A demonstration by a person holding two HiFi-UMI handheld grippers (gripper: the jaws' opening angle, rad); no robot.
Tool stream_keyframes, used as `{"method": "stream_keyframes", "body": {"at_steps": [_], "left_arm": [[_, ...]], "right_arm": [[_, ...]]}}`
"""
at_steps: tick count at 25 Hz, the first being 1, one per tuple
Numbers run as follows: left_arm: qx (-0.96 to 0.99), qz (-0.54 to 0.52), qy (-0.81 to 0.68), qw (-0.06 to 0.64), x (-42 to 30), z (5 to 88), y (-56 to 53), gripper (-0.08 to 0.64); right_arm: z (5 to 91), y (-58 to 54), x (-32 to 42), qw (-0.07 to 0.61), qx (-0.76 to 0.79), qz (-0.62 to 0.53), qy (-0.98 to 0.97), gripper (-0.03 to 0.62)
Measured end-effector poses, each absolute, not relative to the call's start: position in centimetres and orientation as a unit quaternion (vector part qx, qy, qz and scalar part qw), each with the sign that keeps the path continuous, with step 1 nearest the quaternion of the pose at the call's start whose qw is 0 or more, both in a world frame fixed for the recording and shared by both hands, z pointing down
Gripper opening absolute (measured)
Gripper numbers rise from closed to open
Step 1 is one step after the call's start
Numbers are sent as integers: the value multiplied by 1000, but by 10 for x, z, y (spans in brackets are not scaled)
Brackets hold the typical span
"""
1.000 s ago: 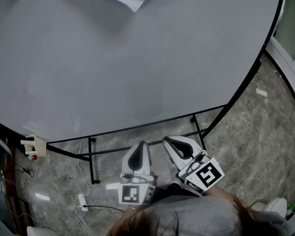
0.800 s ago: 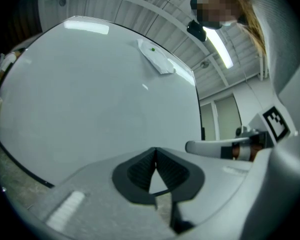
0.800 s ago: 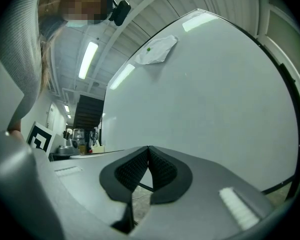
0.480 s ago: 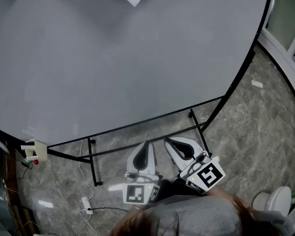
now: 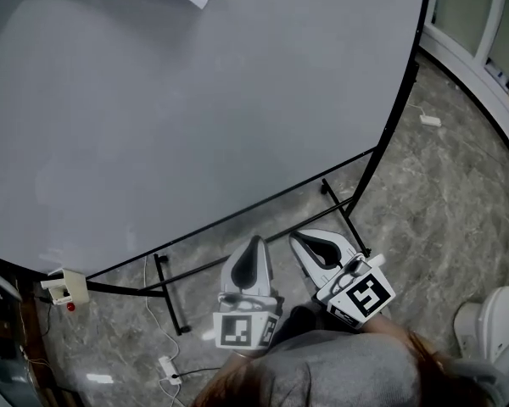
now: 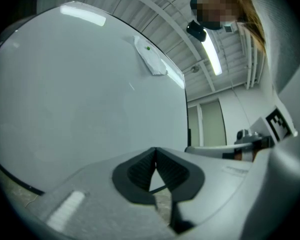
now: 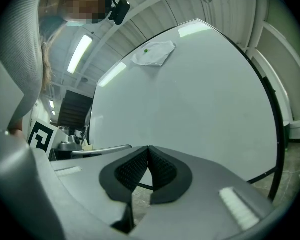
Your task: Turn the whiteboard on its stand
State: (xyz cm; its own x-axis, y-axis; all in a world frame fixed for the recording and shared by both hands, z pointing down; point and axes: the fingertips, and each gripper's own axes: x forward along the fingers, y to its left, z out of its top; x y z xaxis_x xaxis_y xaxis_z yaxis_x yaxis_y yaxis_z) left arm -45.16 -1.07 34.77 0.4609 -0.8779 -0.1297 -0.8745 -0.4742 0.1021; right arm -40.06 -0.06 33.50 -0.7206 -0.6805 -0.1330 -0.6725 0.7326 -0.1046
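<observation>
Left gripper (image 5: pixel 254 244) and right gripper (image 5: pixel 300 242) sit side by side close to the person's body. Both are pinched fully closed with nothing between the pads. The left gripper view (image 6: pixel 155 152) and right gripper view (image 7: pixel 148 150) show ribbed black pads meeting at the tips, with only floor visible through the small gap below. The shells are smooth grey plastic, and each carries a marker cube (image 5: pixel 240 331) at the rear.

Neither gripper touches anything yet. Both are short of the board's lower edge, tips aimed at it and slightly up. They are probably closed on purpose, since blunt closed tips suit pushing a flat panel better than gripping its edge. The turn looks not started.

Next out is the stand (image 5: pixel 170 298), thin black tube legs and a crossbar. It stands on grey veined stone floor (image 5: pixel 441 202), with a white power strip (image 5: pixel 166 365) and cable beside it.

The whiteboard (image 5: pixel 195 100) is mounted on that stand, directly ahead of both grippers. It's a large matte pale panel with a thin black frame, and the face is blank. A small white box (image 5: pixel 65 285) with a red dot hangs at its lower left edge. A crumpled white sheet (image 7: pixel 152 53) is stuck high on the face.
</observation>
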Motion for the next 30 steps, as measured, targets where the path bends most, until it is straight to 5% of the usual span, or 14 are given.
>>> {"method": "stream_keyframes", "body": {"at_steps": [9,30], "left_arm": [[849,-74,-524,7,-402,355,-33,-5],[817,-102,-567,13,-179,343,-106,-5]], "right_arm": [[347,-17,-356,83,-347,-42,933,-6],[342,-101,-121,43,-312,-47,948,-5]]}}
